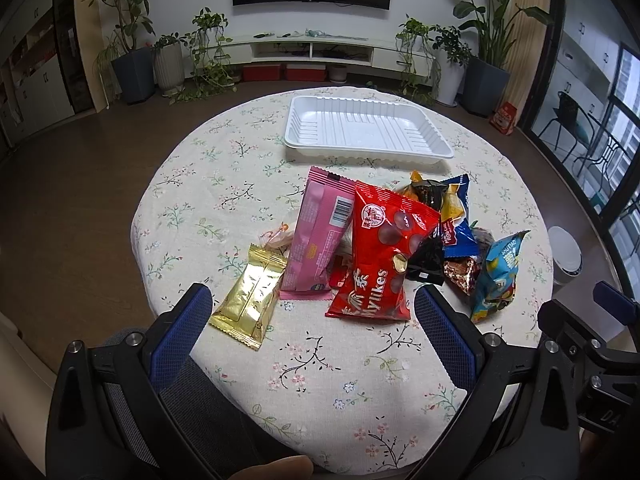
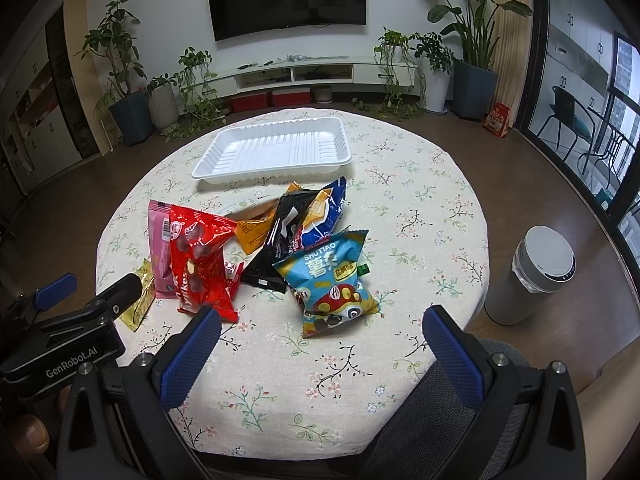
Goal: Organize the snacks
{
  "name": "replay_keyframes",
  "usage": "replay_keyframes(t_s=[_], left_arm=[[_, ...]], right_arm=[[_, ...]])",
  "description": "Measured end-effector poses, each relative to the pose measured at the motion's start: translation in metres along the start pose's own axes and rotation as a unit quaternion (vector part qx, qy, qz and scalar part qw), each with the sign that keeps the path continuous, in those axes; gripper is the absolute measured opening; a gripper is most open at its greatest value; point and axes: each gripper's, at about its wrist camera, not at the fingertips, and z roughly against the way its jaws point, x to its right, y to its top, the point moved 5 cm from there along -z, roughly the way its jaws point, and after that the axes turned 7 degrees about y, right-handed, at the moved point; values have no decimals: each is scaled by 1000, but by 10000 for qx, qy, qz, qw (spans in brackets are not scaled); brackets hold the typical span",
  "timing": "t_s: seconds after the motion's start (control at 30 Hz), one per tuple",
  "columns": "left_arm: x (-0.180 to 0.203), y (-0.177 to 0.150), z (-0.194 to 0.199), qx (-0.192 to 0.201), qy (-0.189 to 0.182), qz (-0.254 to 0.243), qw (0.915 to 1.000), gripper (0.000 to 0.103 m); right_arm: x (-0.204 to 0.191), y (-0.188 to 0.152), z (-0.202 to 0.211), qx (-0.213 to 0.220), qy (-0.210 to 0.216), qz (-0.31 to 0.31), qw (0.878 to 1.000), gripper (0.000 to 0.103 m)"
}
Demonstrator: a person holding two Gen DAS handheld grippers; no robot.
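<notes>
Here both sets of jaws stand wide with nothing between them, held low over the near edge of the table. The left gripper has the gold packet just ahead of its left finger and the red bag just ahead of its right one, with the pink packet lying between those two, a little further out. The right gripper faces the light blue bag, which sits nearly centred just beyond its open fingers; the black packet lies beyond and to the left of that, partly under the dark blue bag and beside an orange packet.

Further out again, past the whole heap, the white tray lies bare on the table, well apart from both grippers.

My guess is that nothing has gone into the tray yet and the first pick is in hand. The loose outliers look easiest: the light blue bag for the right, the gold packet for the left. These bags are puffy and slick, so I would close on a crimped end seam or across the narrow width, low enough to catch the film rather than skate over it. The floral cloth could bunch if the fingers scrape it. The overlapping packets in the middle are better left until their neighbours are cleared.
</notes>
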Motion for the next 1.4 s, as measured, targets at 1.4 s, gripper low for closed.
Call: replay_keyframes(t_s=[1.4], left_arm=[[0,-1,-1,-6,4,3,10000,103]], right_arm=[[-1,-1,-3,-42,-4,-6,10000,103]])
